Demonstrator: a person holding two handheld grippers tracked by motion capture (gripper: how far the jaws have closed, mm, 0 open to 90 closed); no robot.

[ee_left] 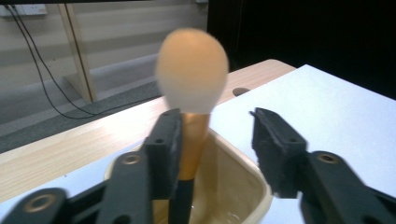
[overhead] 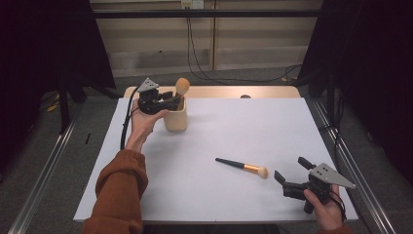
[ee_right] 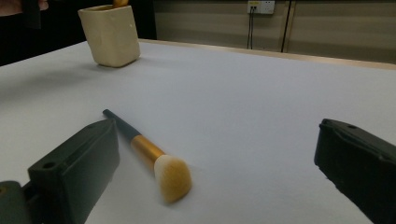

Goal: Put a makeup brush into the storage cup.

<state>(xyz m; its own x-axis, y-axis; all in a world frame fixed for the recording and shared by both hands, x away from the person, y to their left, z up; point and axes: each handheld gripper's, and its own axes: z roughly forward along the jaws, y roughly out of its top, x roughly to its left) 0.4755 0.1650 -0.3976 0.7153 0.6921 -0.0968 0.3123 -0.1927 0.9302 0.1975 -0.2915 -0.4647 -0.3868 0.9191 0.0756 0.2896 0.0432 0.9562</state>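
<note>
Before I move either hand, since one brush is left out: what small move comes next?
Probably ease the open right gripper forward around the flat brush lying on the table; its jaws stand wide and just short. The left gripper, open, has the round brush standing in the cup.

Round brush upright in cream cup, gripper open

A round-headed makeup brush stands in the cream square holder at far left; a flat-headed gold-ferruled brush lies on the white table, nearer right.
</note>
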